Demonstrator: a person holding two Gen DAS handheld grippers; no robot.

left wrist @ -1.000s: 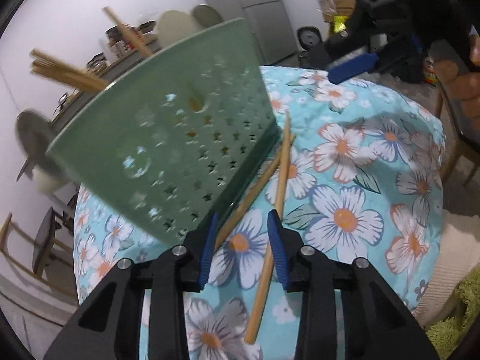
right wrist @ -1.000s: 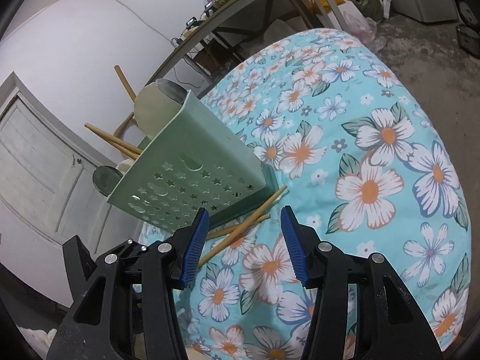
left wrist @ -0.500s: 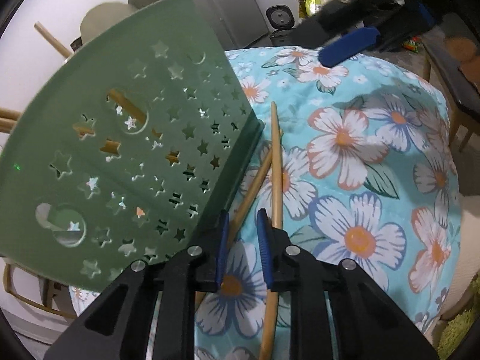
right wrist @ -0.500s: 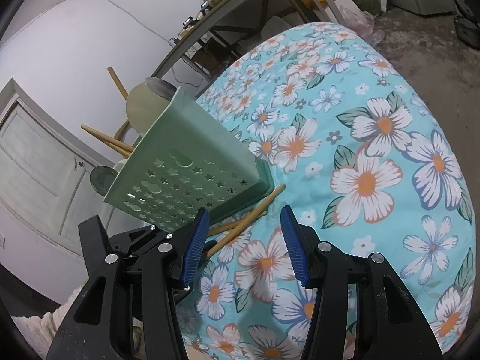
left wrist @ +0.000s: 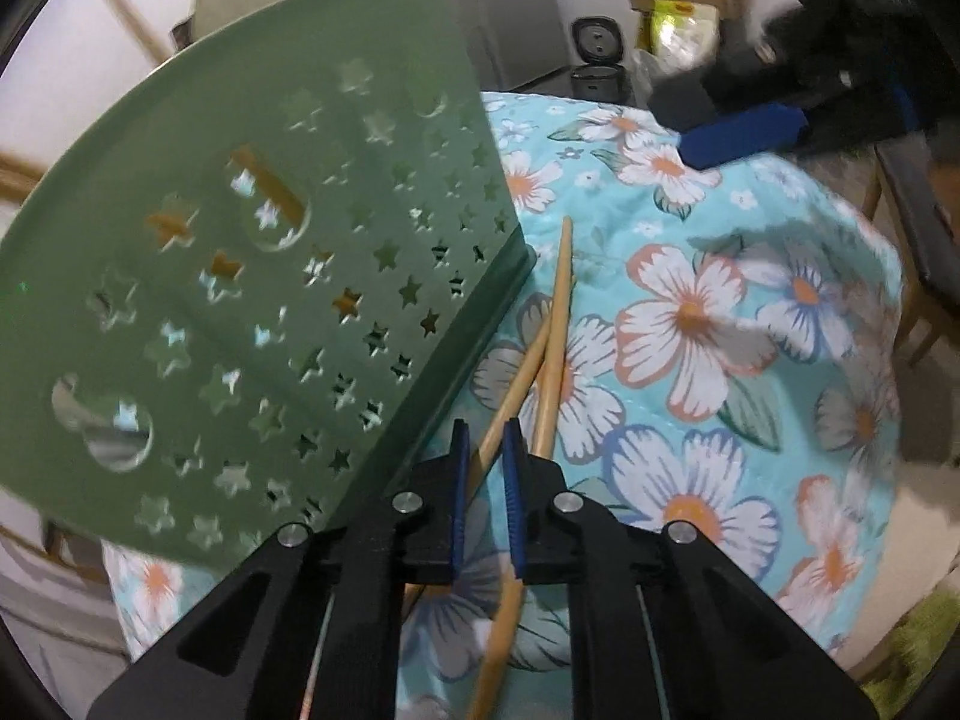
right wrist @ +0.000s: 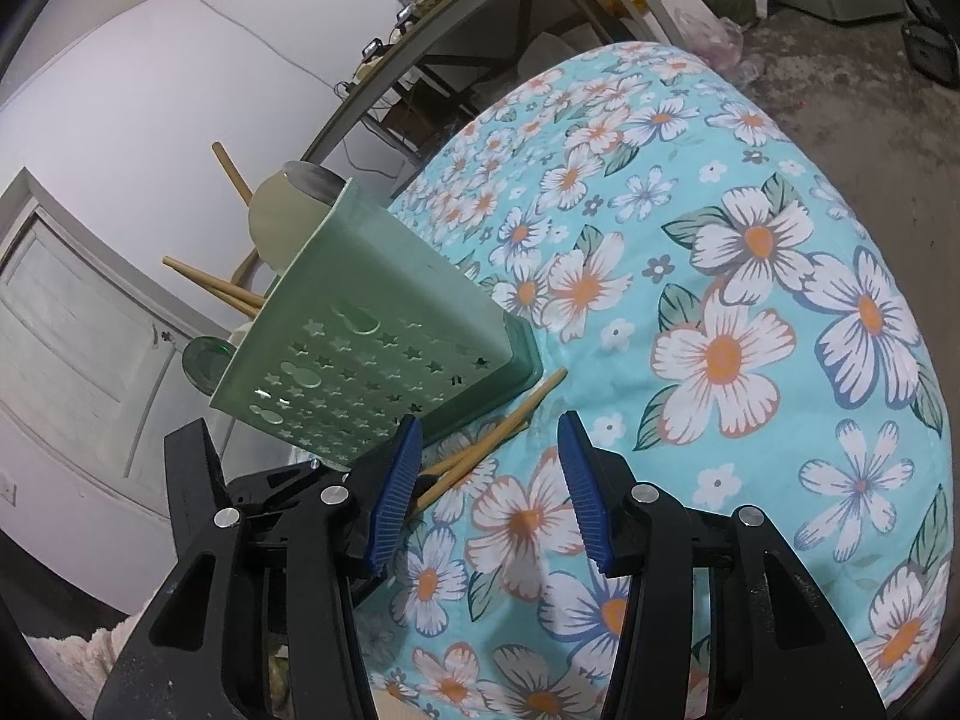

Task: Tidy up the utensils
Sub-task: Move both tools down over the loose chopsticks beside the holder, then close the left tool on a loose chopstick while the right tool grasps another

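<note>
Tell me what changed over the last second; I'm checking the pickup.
The left gripper moved in along the holder and its jaws have just been closing around one chopstick. The right gripper stayed open, the holder and second chopstick unmoved.

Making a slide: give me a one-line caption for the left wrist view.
Left gripper closing on one of two chopsticks lying beside the green utensil holder.

The green utensil holder (left wrist: 252,276) is crowding my left gripper (left wrist: 485,450) on its left, its base edge just beside my pads. Two chopsticks (left wrist: 555,330) are lying crossed ahead of me beside that base. To my right the flowered tablecloth (left wrist: 720,390) is lying bare, until my right gripper (right wrist: 489,456) is blocking the far corner.
</note>
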